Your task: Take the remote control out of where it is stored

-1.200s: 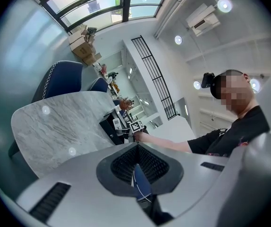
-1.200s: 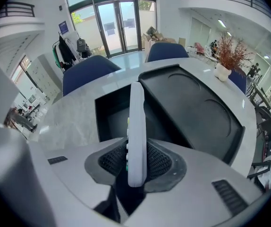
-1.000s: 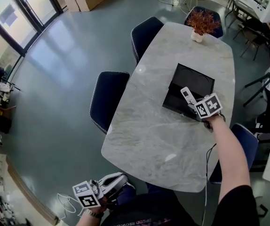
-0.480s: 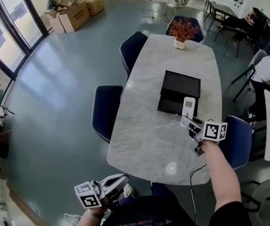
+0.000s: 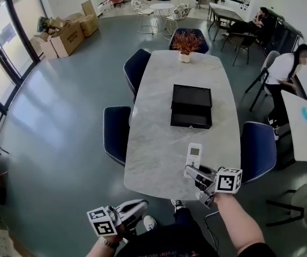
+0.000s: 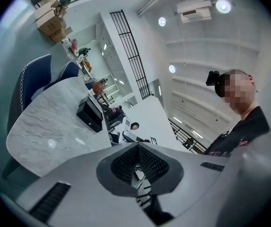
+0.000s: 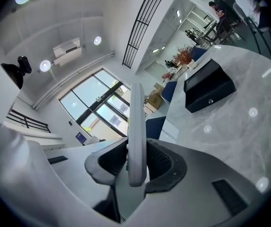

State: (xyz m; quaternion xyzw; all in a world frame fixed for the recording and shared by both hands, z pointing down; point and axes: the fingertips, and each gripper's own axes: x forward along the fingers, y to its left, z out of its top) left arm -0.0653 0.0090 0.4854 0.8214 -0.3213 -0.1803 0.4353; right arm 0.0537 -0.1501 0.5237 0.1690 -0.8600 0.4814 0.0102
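My right gripper (image 5: pixel 196 172) hangs over the near end of the marble table (image 5: pixel 159 159), shut on a white remote control (image 5: pixel 194 155) that sticks out forward and up from its jaws. The right gripper view shows the remote (image 7: pixel 137 122) edge-on, with both pads of that gripper (image 7: pixel 137 163) pressed on it. The black storage box (image 5: pixel 191 106) sits apart at mid-table; a small knob marks the front of the box (image 7: pixel 207 86). My left gripper (image 5: pixel 136 208) is low at my left, off the table, and in its own view the jaws (image 6: pixel 139 161) are shut on nothing.
Dark blue chairs stand along the left side (image 5: pixel 116 133) and right side (image 5: pixel 258 149) of the table. A potted plant (image 5: pixel 184 42) is at the far end. A person (image 5: pixel 284 68) leans over a table at the right. Cardboard boxes (image 5: pixel 62 36) lie at the far left.
My right gripper has drawn the remote away from the black box and back to the near end of the table. The view has pulled back. The left gripper has stayed put.
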